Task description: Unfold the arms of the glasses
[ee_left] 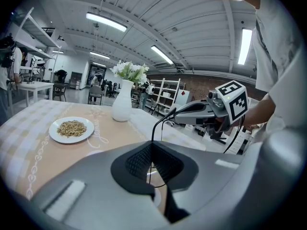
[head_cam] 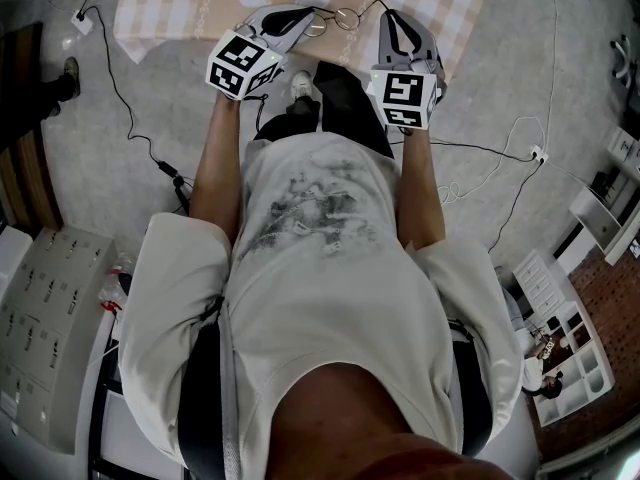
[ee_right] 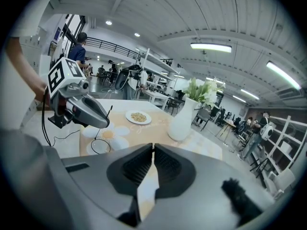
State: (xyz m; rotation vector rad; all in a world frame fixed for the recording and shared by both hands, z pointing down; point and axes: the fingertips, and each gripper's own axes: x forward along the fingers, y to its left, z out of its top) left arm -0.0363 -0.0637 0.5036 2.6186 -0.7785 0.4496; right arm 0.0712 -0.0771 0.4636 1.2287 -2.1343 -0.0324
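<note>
Glasses (head_cam: 345, 18), thin round wire frame: held in the air over the near edge of the checked counter (head_cam: 190, 13), between the two grippers. Left gripper (ee_left: 152, 146): fingers (ee_left: 136, 163) clenched on the frame beside a lens. Right gripper (ee_right: 153, 150): fingers all but closed, seemingly pinching the tip of one arm (ee_left: 162, 121), which runs up to it from the left fingers. Step in hand, by judgement: opening that first arm; the next move calls for the right gripper to swing the tip gently outward about the hinge while the left steadies the frame, the second arm to follow.
</note>
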